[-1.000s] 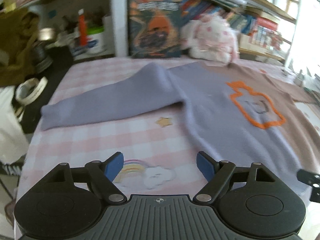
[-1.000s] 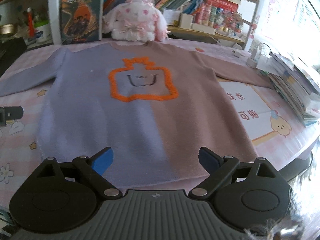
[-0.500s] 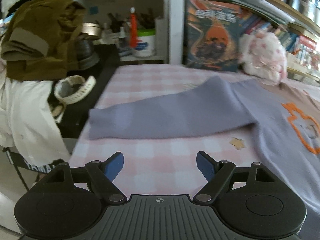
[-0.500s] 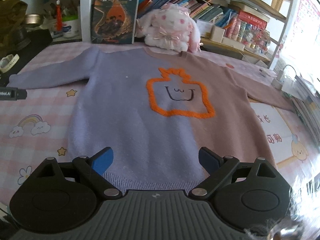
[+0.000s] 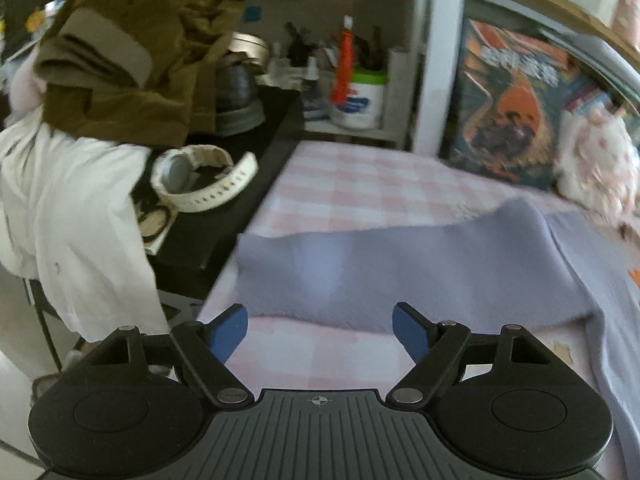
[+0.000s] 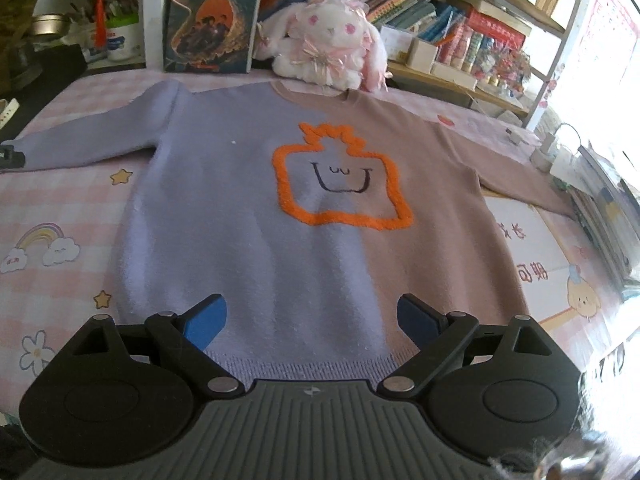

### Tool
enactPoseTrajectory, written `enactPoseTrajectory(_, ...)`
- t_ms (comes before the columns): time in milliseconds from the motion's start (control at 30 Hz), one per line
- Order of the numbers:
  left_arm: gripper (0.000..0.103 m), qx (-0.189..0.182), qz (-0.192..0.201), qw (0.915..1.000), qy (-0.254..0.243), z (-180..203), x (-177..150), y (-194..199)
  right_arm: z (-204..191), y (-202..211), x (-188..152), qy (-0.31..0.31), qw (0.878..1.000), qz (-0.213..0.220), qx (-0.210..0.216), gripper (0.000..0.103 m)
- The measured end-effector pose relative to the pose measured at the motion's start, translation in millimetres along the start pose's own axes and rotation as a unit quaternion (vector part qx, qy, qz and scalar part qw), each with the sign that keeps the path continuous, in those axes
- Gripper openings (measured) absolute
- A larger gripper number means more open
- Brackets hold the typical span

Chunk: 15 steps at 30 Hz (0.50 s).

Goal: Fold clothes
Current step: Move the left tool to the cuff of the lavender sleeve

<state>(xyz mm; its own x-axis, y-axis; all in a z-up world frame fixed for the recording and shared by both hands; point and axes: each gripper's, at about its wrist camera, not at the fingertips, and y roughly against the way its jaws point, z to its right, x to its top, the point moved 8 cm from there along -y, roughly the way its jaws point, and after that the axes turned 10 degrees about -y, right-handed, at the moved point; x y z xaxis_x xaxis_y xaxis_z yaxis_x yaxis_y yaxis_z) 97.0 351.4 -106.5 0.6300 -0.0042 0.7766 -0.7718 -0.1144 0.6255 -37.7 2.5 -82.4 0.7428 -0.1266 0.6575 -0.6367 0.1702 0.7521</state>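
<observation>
A sweater (image 6: pixel 248 208), half lavender and half tan with an orange outlined face on the chest, lies flat and face up on a pink checked tablecloth (image 6: pixel 52 200). Its lavender sleeve (image 5: pixel 380 264) stretches left toward the table's edge. My left gripper (image 5: pixel 320 326) is open and empty, just in front of the sleeve's cuff end. A bit of it shows at the cuff in the right wrist view (image 6: pixel 10 158). My right gripper (image 6: pixel 310 318) is open and empty above the sweater's bottom hem.
A plush rabbit (image 6: pixel 328 44) and a large book (image 6: pixel 212 16) stand behind the sweater's collar. Shelves of books run along the back. Left of the table are a black stand with a white watch (image 5: pixel 200 180) and hanging white and olive clothes (image 5: pixel 120 52). Stacked books (image 6: pixel 608 208) lie at the right.
My left gripper has swung left along the lavender sleeve to its cuff end by the table's edge. My right gripper has shifted so the sweater sits centred before it. Both stay open.
</observation>
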Motion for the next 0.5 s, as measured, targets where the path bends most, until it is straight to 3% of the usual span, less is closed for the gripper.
enactPoseTrajectory(200, 0.064, -0.012, 0.008, 0.9971, 0.075, -21, 3, -11, 3, -4, 1, 0.001, 1.000, -0.006, -0.006, 0.092)
enactPoseTrajectory(433, 0.062, 0.018, -0.012, 0.9907, 0.134, -41, -2, -22, 11, -5, 1, -0.008, 1.000, -0.009, -0.015, 0.092)
enactPoseTrajectory(500, 0.051, 0.015, -0.013, 0.9906, 0.135, -40, -2, -24, 13, -6, 0, -0.010, 1.000, -0.011, -0.016, 0.092)
